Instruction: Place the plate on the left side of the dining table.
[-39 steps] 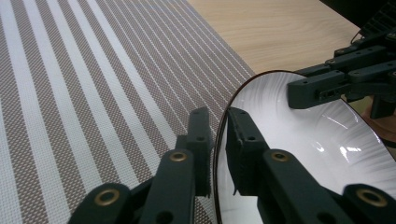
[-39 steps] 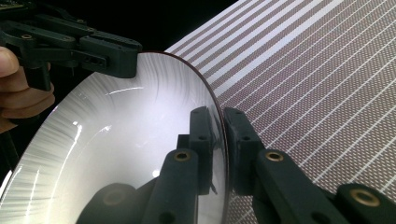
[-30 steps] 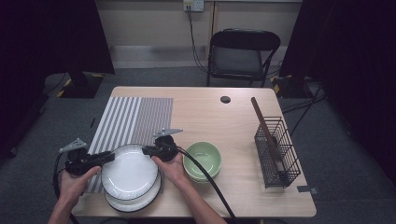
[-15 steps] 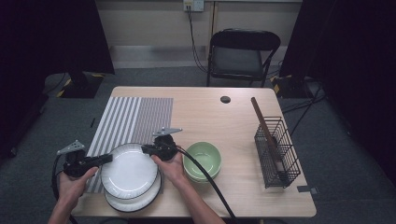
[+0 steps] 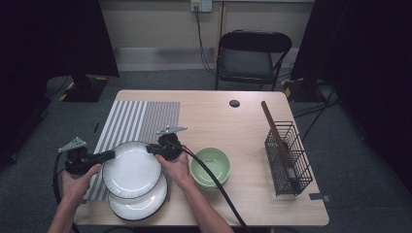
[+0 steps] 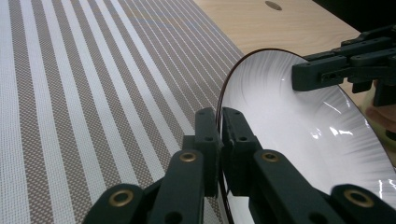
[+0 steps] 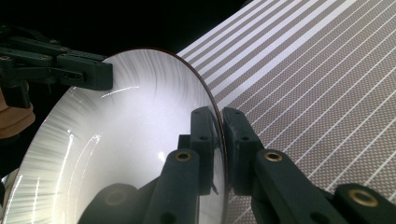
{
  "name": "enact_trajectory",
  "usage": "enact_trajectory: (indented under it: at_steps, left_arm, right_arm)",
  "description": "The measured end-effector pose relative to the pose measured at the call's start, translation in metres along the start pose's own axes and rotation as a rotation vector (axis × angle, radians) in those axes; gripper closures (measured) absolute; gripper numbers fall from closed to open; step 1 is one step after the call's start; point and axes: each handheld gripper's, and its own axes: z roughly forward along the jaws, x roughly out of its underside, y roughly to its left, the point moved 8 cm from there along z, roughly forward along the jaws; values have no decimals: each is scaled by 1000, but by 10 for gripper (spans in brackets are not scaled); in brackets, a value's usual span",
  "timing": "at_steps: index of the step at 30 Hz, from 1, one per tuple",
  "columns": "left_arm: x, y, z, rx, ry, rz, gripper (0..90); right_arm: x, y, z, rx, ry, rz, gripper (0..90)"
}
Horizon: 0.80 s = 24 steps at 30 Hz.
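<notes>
Closing had just finished on the left: a second earlier the left gripper (image 5: 108,155) stood with its jaws apart at the rim of the upper white ribbed ceramic plate (image 5: 132,170), and by this moment they had come together on that rim, as the left gripper view showed with the dark edge (image 6: 219,122) pinched between the black pads. Neither hand had shifted much. The right gripper (image 5: 151,149) already pinched the opposite rim, its pads (image 7: 205,135) tight on the plate's edge. With both sides gripped, the plate looked ready to be lifted off the second white plate (image 5: 141,205) lying under it at the near edge of the light wooden table (image 5: 243,111).

Beyond the plates lay the grey-and-white striped woven placemat (image 5: 138,119), bare and the likeliest place to set the plate down. Just right of the right hand (image 5: 176,167) sat the pale green ceramic bowl (image 5: 210,165), near enough that a swing to that side could clip it. The black wire basket (image 5: 287,158) with a brown wooden stick (image 5: 272,125) leaning in it stood well apart at the table's right.
</notes>
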Motion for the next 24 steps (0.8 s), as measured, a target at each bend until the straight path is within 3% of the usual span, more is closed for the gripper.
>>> enact_trajectory:
  at_steps: [7, 12, 24]
  left_arm:
    - [2, 1, 1, 19, -8, -15, 860]
    - [3, 3, 1, 29, -14, -27, 861]
    - [9, 8, -3, 19, -19, -42, 865]
  right_arm:
    - [2, -1, 0, -11, 3, 7, 837]
    - [10, 0, -2, 6, 29, -5, 783]
    - [25, -1, -3, -5, 57, 66, 600]
